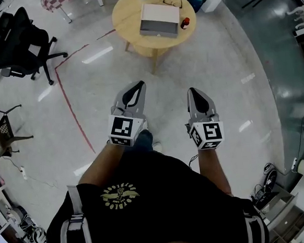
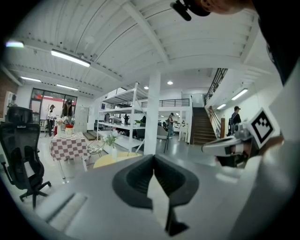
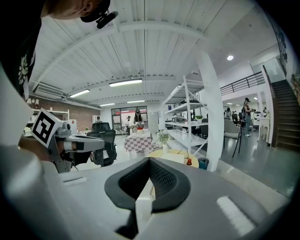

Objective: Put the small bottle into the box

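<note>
Wooden desk (image 1: 126,21) ahead, bearing box (image 1: 158,20), small bottle (image 1: 185,22) just beside; left gripper (image 1: 137,85) and right gripper (image 1: 192,91) both pinched closed, empty, well apart from desk.

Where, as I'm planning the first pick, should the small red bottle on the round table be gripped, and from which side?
Likely around its red body, coming from the open table-edge side. The small bottle seems to stand upright on the round table, with the box close on its other side. The right gripper, shut, is on the free side. The cap is too small to judge.
</note>
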Available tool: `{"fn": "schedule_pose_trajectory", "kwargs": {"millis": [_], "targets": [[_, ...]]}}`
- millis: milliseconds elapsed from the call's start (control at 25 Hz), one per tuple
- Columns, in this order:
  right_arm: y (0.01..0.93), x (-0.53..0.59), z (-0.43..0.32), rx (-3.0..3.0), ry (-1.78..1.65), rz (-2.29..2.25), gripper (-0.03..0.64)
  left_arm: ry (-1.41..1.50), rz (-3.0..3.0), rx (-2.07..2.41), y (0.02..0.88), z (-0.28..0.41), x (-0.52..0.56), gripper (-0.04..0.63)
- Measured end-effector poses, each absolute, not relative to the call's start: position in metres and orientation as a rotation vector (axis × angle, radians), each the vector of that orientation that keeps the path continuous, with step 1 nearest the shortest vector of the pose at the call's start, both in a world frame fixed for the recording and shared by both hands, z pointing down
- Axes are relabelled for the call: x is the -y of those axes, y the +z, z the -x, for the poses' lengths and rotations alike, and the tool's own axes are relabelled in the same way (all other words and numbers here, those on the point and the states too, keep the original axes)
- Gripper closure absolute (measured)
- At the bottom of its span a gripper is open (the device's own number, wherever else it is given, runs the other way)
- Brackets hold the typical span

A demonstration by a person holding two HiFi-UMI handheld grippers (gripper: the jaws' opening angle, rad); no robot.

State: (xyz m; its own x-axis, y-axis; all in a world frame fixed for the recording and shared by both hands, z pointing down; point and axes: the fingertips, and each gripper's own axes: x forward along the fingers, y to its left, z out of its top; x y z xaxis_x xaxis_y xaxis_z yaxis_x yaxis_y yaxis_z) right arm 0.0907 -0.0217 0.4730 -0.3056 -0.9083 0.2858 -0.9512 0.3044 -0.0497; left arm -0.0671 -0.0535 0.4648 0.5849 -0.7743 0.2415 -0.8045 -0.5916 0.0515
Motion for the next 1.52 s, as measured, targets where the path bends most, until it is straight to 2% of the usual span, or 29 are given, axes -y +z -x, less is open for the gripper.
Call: {"fn": "schedule_pose_trajectory", "kwargs": {"millis": [1000, 1520], "targets": [[0.469, 0.015, -0.106, 2.351, 0.322, -1.721, 0.609, 0.278, -2.677, 1.310, 0.458, 0.049, 0.047, 0.595], [0.444, 0.070, -0.075, 2.343, 0.291, -1.761, 0.609, 0.242, -2.701, 1.278, 0.441, 0.083, 0.106, 0.595]]}}
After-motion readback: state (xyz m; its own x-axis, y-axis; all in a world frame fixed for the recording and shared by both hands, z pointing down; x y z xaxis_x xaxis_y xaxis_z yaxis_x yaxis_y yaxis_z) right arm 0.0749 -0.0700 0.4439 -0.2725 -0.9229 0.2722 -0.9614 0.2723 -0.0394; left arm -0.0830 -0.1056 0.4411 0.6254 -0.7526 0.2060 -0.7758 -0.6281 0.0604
